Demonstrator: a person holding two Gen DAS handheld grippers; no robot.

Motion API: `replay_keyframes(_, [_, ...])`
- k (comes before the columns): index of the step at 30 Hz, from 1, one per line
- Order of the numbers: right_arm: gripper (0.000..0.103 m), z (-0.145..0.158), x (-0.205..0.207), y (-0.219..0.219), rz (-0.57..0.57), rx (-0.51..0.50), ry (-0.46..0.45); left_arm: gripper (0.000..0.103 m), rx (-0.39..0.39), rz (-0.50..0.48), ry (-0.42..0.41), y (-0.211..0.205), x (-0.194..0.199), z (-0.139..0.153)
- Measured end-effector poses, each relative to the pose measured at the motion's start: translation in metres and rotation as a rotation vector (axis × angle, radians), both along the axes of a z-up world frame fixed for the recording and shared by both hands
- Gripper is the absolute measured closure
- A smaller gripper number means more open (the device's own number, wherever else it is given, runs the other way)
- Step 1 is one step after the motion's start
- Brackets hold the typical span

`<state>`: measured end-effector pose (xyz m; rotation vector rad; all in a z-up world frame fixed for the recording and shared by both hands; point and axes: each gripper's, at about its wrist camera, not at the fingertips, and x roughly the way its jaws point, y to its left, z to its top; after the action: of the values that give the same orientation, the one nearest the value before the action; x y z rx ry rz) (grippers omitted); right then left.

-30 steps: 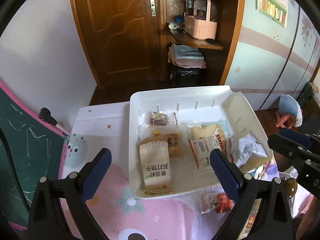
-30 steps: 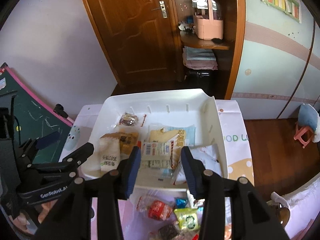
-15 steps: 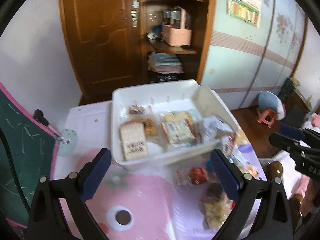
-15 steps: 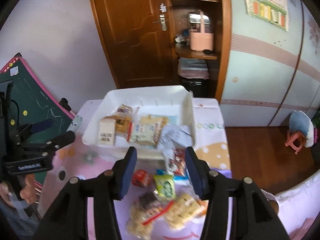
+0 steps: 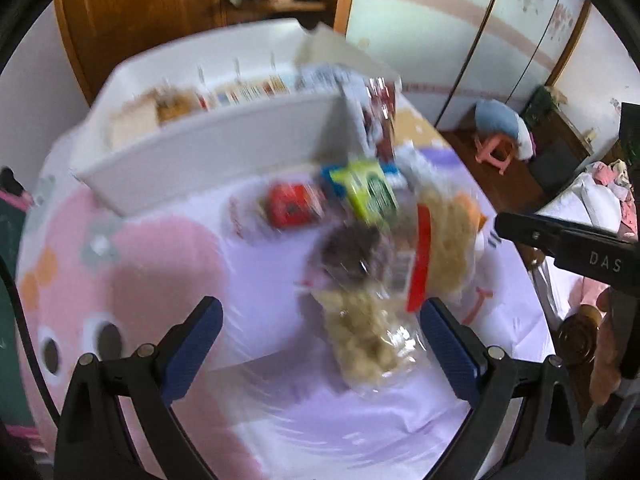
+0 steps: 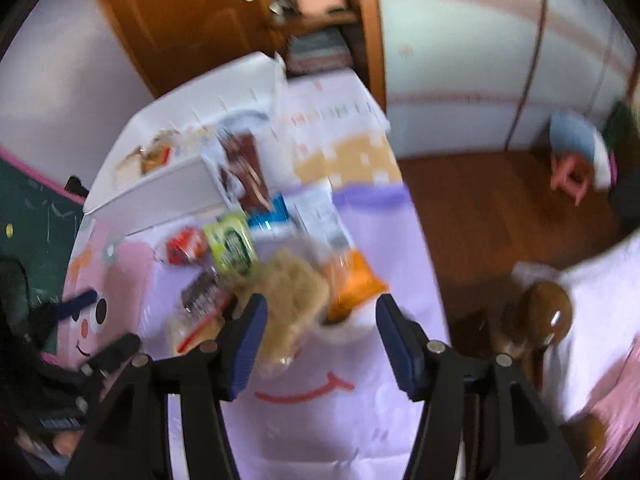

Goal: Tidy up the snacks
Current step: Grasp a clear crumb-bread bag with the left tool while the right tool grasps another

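Note:
A white tray holding several wrapped snacks stands at the far side of the table. Loose snacks lie in front of it: a red packet, a green packet, a dark biscuit pack and a clear bag of pale puffs. My left gripper hangs open above that clear bag, touching nothing. My right gripper hovers over a pale noodle bag and an orange packet. Its jaws are opening and the pads press on nothing. Both views are blurred.
The table wears a pink and lilac cartoon cloth. A green chalkboard stands at its left. Wooden floor with a pink stool lies to the right, beside a bed edge and a round wooden post.
Both grippers have come down and drawn back from over the tray to the loose snacks in front of it. The right jaws stand wider than before.

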<state>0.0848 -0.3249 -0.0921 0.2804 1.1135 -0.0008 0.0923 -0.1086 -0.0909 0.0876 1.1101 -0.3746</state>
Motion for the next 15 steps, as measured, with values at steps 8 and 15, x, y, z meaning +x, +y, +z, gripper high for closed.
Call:
replay_keyframes(8, [0.046, -0.038, 0.005, 0.006, -0.034, 0.135, 0.058, 0.004, 0.052, 0.026, 0.035, -0.031, -0.007, -0.034])
replay_keyframes(15, [0.046, -0.047, 0.021, 0.022, -0.013, 0.162, 0.045, 0.004, 0.08, 0.061, 0.083, -0.032, -0.003, -0.055])
